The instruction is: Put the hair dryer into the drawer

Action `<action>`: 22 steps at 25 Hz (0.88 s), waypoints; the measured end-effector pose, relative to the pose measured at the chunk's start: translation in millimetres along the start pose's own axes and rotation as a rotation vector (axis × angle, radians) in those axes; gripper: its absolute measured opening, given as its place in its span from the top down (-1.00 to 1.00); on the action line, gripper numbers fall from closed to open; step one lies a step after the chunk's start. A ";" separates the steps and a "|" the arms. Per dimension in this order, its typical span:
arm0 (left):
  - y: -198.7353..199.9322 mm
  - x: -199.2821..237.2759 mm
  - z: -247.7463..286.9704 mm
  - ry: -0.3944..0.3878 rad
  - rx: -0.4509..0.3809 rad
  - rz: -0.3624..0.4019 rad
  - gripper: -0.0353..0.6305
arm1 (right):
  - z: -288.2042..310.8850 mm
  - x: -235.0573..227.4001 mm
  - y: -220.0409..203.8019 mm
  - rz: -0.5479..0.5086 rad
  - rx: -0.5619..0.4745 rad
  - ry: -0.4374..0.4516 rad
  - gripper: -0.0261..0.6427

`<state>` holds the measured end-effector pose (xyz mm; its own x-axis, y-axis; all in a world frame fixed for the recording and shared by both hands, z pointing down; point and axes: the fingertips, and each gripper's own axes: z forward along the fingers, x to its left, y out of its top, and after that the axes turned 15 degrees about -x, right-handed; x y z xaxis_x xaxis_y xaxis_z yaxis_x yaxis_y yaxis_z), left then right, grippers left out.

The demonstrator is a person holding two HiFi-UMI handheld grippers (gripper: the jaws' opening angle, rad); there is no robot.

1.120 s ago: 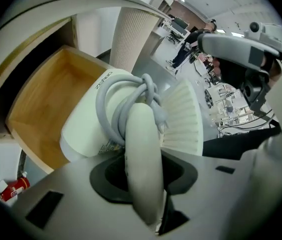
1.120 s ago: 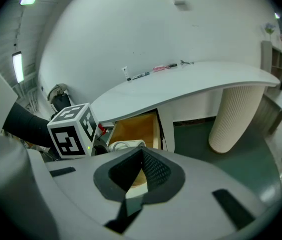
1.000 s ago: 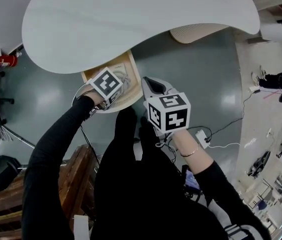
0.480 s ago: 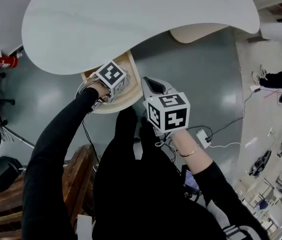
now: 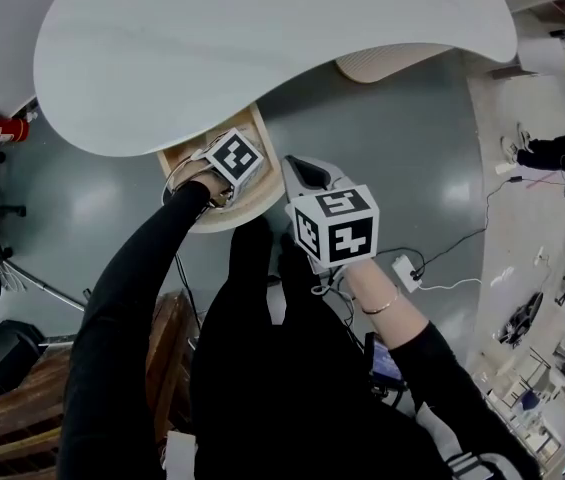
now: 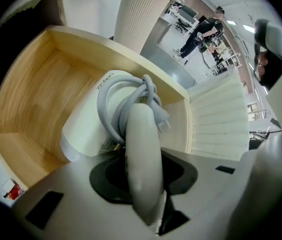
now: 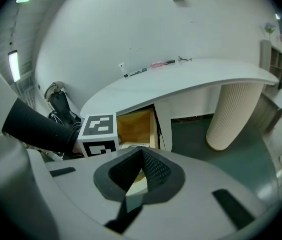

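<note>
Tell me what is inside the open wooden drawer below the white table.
A white hair dryer with a wound grey cord is within the wooden drawer, its handle held in the left gripper's jaws. Bare wood shows beside it; the floor beneath it is covered.

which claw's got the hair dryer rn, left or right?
The left claw: its jaws grip the white hair dryer by the handle, at the open wooden drawer. The right claw has nothing between its jaws.

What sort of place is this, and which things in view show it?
Probably an office or lab: a curved white desk with a wooden drawer beneath, a fire extinguisher, and cables trailing across the floor.
</note>
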<state>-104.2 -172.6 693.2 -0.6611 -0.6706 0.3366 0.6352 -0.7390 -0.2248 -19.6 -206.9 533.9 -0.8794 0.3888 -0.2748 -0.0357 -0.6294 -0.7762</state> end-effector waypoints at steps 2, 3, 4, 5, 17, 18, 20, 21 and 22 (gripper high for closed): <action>-0.8 2.9 2.6 0.012 -0.001 -0.005 0.50 | 2.0 1.4 -1.8 -0.005 0.006 0.003 0.92; -0.8 3.6 4.5 0.014 -0.003 -0.009 0.50 | 2.2 1.4 -2.9 -0.009 0.010 0.003 0.92; -0.4 3.2 7.2 0.014 -0.007 -0.013 0.50 | 1.8 0.8 -4.1 -0.014 0.016 0.001 0.92; 0.3 2.2 10.6 0.011 -0.013 -0.015 0.50 | 0.8 -0.1 -5.3 -0.020 0.022 -0.002 0.92; 9.5 15.3 20.6 0.067 -0.094 0.068 0.50 | 4.4 -2.0 -10.5 -0.021 0.049 -0.015 0.92; 9.9 15.5 21.7 0.069 -0.102 0.068 0.50 | 5.1 -1.5 -11.2 -0.022 0.052 -0.015 0.92; 9.7 16.6 24.7 0.071 -0.116 0.063 0.50 | 6.7 -0.7 -12.7 -0.024 0.058 -0.014 0.92; 9.4 17.2 26.2 0.071 -0.120 0.059 0.50 | 7.1 -0.5 -13.5 -0.025 0.061 -0.013 0.92; 9.3 17.6 27.6 0.071 -0.122 0.055 0.50 | 7.2 -0.6 -14.2 -0.027 0.063 -0.012 0.92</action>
<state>-98.9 -189.5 722.3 -0.6558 -0.7102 0.2561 0.6208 -0.7003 -0.3525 -22.0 -203.1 549.1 -0.8835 0.3981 -0.2468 -0.0892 -0.6602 -0.7457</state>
